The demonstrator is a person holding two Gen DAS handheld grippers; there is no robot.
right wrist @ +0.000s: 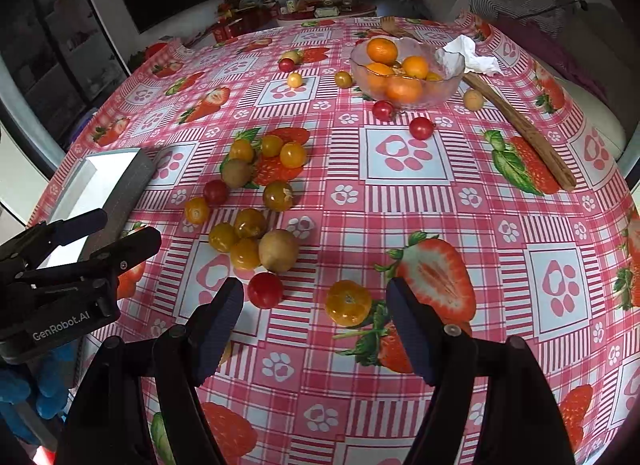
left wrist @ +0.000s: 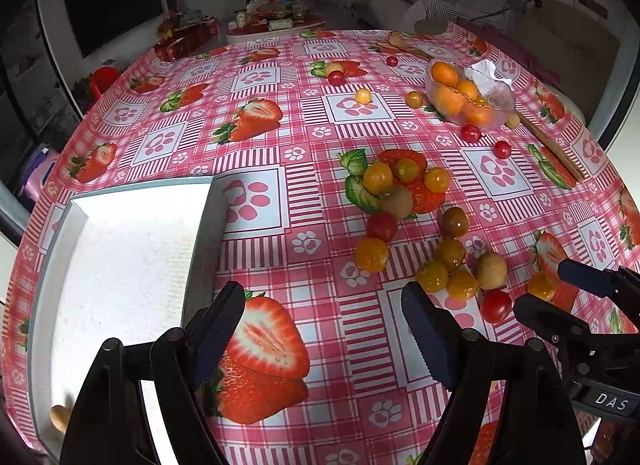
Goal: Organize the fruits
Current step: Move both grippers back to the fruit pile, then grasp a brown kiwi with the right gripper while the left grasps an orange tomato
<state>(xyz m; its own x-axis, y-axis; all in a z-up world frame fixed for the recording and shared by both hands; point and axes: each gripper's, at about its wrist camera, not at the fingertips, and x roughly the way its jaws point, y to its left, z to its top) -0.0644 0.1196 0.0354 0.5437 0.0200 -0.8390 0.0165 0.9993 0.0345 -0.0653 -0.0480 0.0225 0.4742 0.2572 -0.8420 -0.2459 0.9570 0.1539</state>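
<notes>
Pink strawberry-print tablecloth (right wrist: pixel 400 205) covers the table, with a television and sofa behind. Both grippers hang above it, jaws spread wide and holding nothing. Ahead of the right gripper (right wrist: pixel 314 325), between its fingers, lies an orange tomato (right wrist: pixel 347 302); a red cherry tomato (right wrist: pixel 264 290) sits just left. Further ahead, yellow tomatoes and kiwis (right wrist: pixel 278 250) cluster. Ahead-left of the left gripper (left wrist: pixel 322 329) stands a white tray (left wrist: pixel 120 265). Far ahead, a glass bowl (right wrist: pixel 448 85) holds oranges.
</notes>
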